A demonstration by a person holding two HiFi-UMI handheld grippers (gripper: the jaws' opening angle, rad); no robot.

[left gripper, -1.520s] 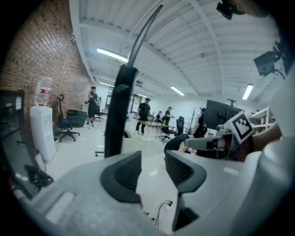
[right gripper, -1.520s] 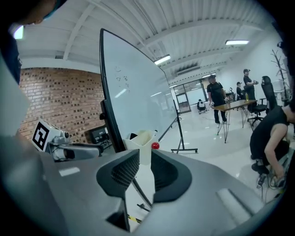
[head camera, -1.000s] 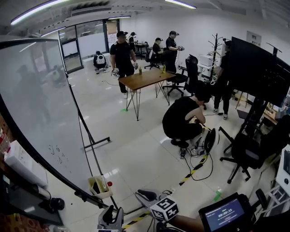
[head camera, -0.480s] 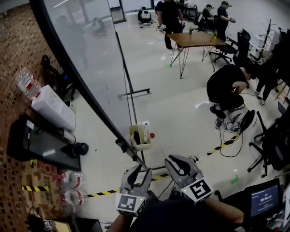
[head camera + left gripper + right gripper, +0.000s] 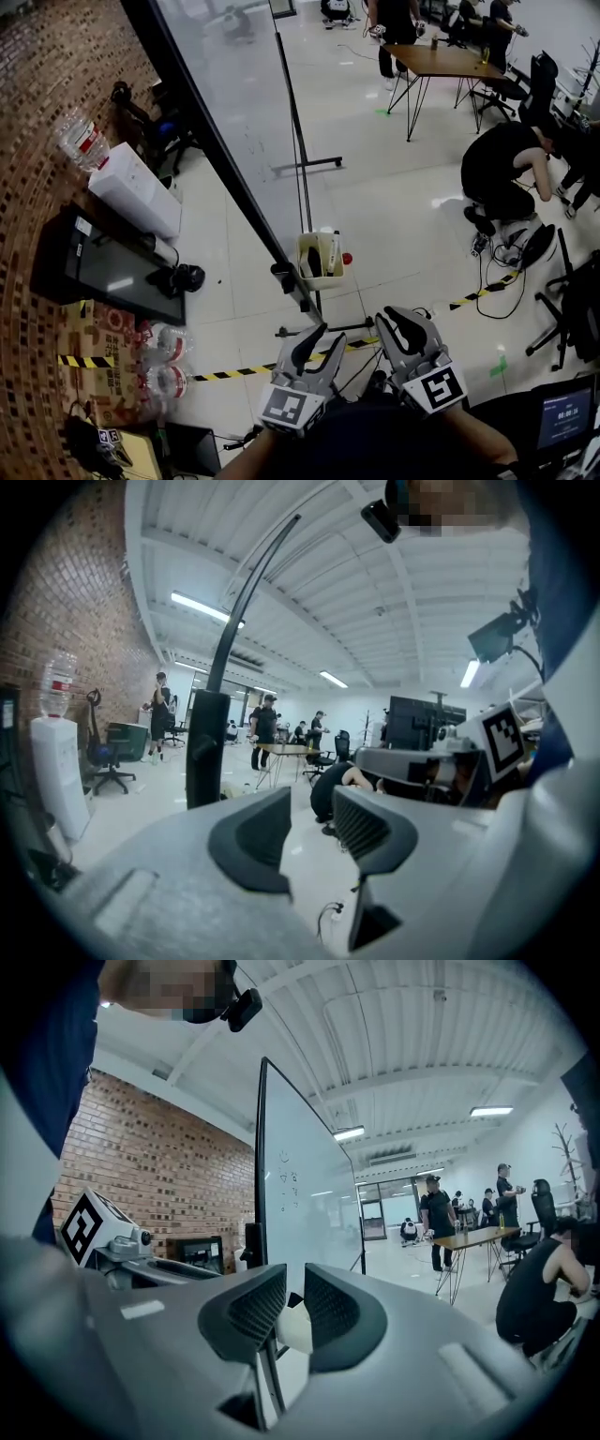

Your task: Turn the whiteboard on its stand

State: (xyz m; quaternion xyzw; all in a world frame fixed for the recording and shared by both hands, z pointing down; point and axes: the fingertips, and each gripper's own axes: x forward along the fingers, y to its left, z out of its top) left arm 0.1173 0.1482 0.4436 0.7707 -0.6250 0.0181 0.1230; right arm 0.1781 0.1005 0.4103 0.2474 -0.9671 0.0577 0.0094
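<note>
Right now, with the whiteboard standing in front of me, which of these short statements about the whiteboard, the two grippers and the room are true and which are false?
1. The left gripper grips the whiteboard. False: it is shut on nothing, apart from the board.
2. The right gripper is shut and empty. True.
3. A small basket sits at the whiteboard's lower end. True.
4. The person in black lies on the wooden table. False: the person crouches on the floor, away from the table.
</note>
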